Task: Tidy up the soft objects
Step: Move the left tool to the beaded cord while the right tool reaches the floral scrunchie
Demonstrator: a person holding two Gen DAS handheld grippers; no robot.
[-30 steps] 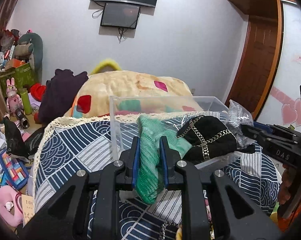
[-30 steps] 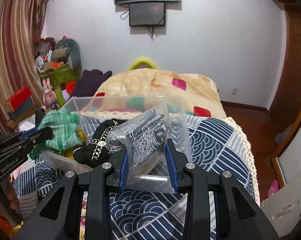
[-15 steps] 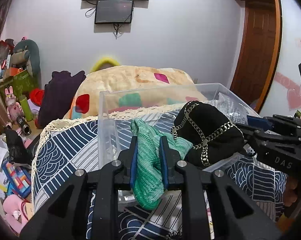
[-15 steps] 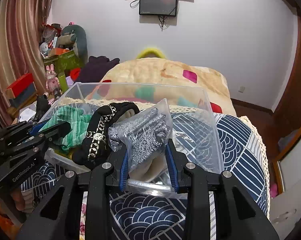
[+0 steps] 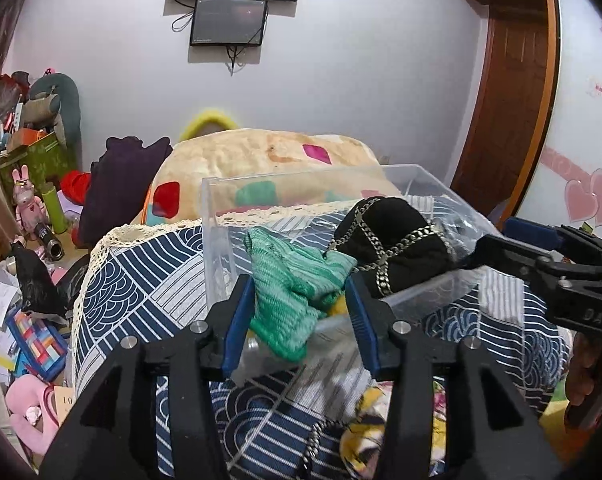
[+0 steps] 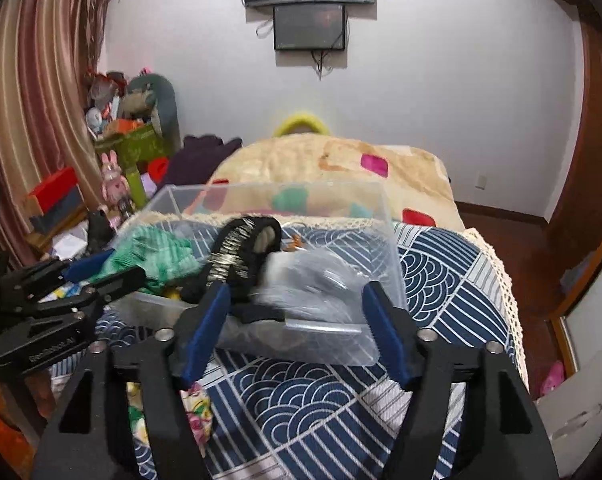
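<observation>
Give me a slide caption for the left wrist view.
Open left gripper releasing a green knit into the clear bin.

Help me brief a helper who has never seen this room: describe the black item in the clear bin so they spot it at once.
On the bed's blue wave-patterned cover stands a clear plastic bin. Inside it, between the green knit piece and a crinkly plastic bag of grey gloves, lies the black fabric item. It alone is black and crossed by metal chains.
</observation>
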